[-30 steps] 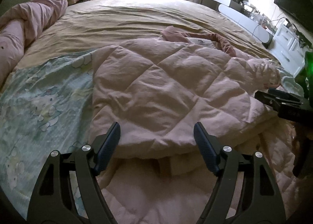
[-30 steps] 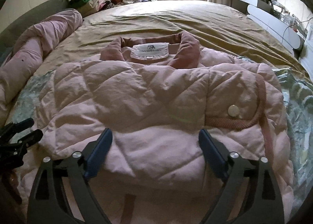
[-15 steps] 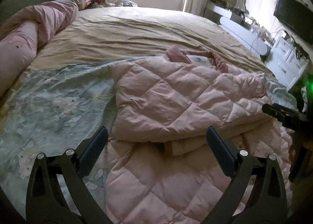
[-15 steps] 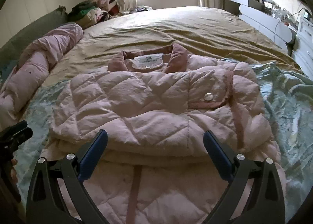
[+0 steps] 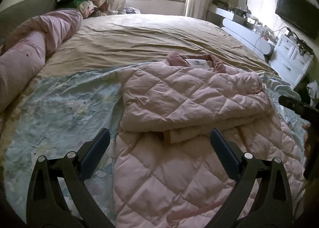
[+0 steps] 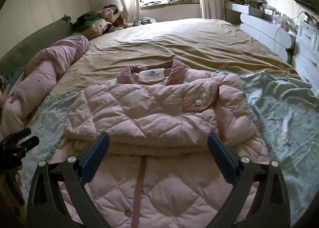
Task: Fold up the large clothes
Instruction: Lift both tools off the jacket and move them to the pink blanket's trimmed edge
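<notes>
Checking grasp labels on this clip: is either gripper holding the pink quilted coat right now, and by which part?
Nothing is held. The left gripper and right gripper are both open above the pink quilted coat, with no fabric between their jaws.

The coat's (image 6: pixel 151 112) lower hem runs off the bottom edge in both views. Its collar label (image 6: pixel 152 74) is too small to read. The folded-in sleeves lie hidden underneath.
</notes>
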The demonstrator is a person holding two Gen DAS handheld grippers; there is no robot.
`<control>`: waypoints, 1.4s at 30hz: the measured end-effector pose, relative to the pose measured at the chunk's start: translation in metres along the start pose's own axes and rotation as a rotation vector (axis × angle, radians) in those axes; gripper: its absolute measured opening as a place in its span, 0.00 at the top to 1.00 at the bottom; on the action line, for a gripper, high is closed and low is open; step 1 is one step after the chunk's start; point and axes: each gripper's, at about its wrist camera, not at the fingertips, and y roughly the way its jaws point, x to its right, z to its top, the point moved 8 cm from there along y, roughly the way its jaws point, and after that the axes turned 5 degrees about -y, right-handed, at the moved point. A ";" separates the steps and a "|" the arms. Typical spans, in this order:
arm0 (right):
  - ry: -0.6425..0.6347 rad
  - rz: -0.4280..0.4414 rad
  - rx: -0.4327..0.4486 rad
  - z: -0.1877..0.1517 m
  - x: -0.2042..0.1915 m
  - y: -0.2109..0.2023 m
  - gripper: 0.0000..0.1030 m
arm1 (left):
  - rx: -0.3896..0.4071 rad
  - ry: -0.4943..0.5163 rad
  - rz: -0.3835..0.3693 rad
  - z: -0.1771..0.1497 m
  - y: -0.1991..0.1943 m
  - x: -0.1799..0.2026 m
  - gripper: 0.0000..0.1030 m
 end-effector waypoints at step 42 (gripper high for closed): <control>-0.098 -0.089 0.134 -0.044 0.047 -0.139 0.05 | 0.084 0.041 0.064 -0.050 -0.101 0.049 0.09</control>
